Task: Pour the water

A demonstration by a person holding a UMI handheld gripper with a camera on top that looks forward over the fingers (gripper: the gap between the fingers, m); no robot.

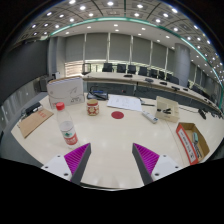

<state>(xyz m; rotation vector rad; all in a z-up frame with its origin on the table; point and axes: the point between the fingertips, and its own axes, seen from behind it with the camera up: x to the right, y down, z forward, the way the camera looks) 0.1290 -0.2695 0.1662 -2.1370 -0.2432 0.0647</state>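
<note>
Office room with ceiling lights and blinds; we list a pale tabletop [115, 140]. Tongs [112, 160] apart, gripping nothing, purple pads [76, 158] showing. Red-banded cup [68, 132] ahead of the left finger. Beyond it: a jar [93, 105], a small red cup [60, 105], a red lid [117, 115]. Cardboard box [191, 142] near the right finger.

Red coaster [117, 115], papers [124, 101], open box [192, 142].
</note>
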